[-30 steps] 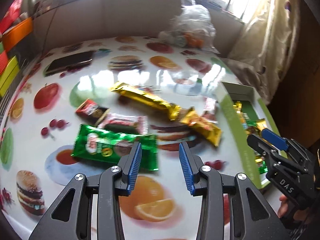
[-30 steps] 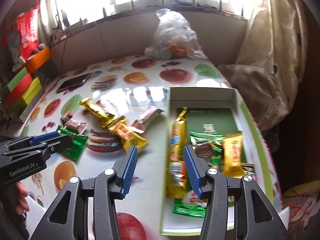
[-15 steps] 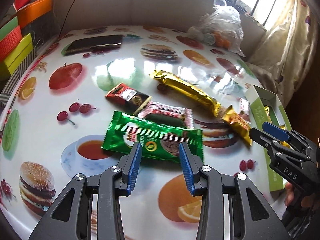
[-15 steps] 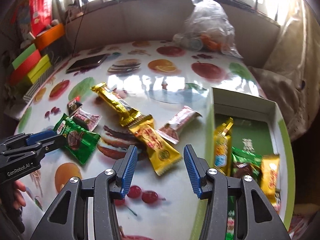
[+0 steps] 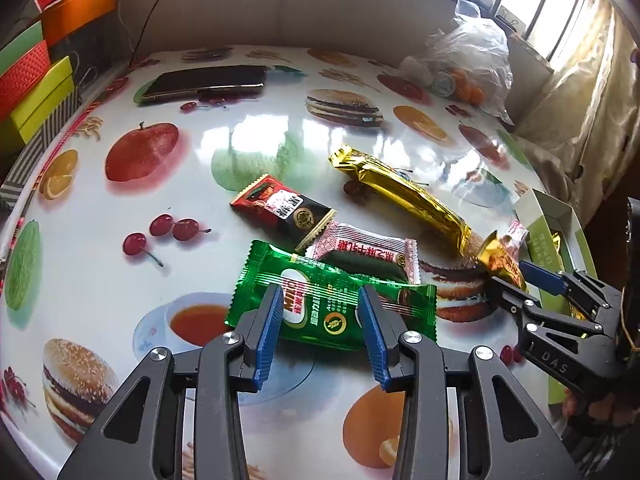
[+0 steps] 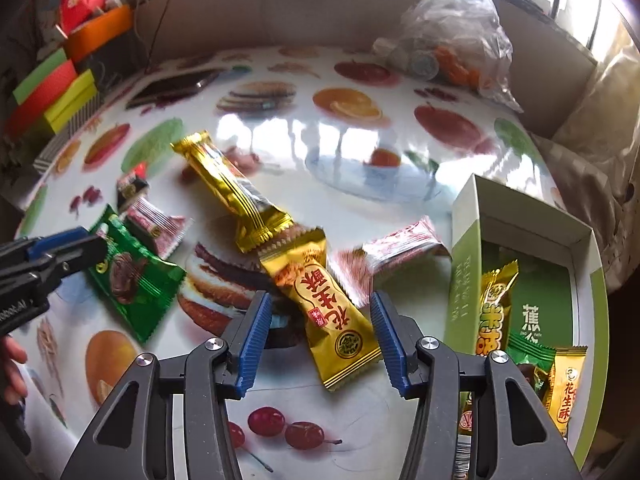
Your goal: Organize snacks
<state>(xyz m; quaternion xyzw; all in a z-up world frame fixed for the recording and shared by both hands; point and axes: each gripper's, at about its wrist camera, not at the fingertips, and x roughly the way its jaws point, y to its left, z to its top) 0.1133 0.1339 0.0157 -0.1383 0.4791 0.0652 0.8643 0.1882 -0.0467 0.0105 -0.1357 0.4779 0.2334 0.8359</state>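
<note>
Daylight came from the windows (image 5: 560, 20) at the upper right of both frames, blown out white. It threw strong glare across the glossy bench (image 5: 256, 136) at mid-frame. Fisheye bending curved the edges, corners fell dark, and the right wrist view showed motion blur.

Your table (image 5: 100, 208), glossy with printed fruit and burgers, carries a phone (image 5: 206, 80) at eleven o'clock, a plastic bag (image 5: 464, 68) at one, loose snack packets (image 5: 332, 304) at centre, and an open box (image 6: 466, 264) at three.
</note>
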